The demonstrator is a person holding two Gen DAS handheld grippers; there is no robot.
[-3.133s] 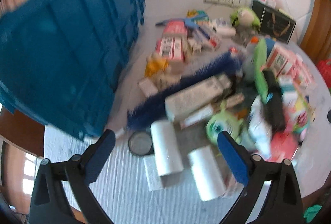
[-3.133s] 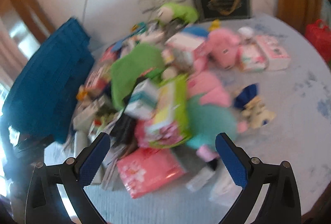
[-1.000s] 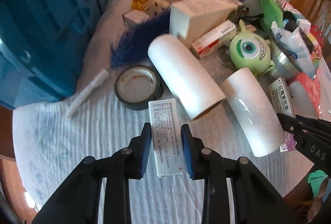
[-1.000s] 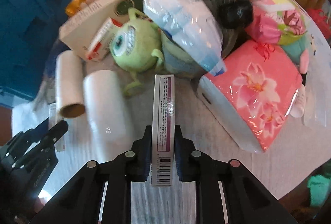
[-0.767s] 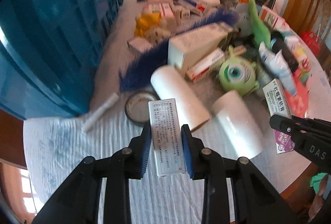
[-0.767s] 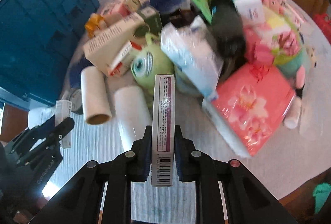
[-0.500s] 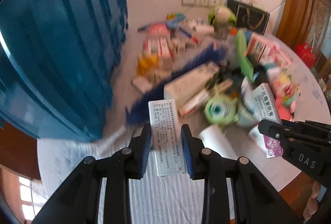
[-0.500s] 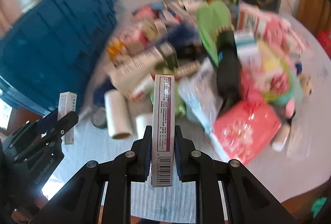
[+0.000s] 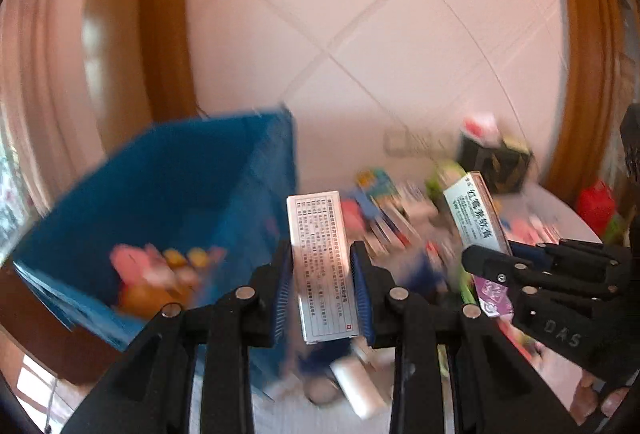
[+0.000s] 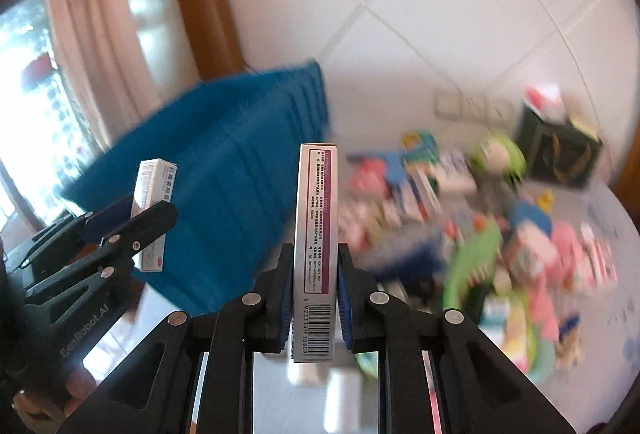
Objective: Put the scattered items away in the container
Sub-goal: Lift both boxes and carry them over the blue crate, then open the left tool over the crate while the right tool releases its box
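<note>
- The left tool (image 9: 322,276) is raised above the table (image 9: 560,201), its 2 fingers clamped on the flat faces of a white medicine box (image 9: 322,266) that stands upright between them.
- The right tool (image 10: 314,298) is level with it and grips a purple-striped medicine box (image 10: 316,234) by its broad sides, barcode end nearest the camera.
- Each tool shows in the other's view, close beside it and not touching.
- The blue crate (image 9: 172,201) lies ahead and left of both tools, its open top facing up, with blurred toys (image 9: 160,270) inside.
- Its near rim sits below the left tool's fingers.
- Ahead and right, the scattered pile (image 10: 500,234) crowds the table.
</note>
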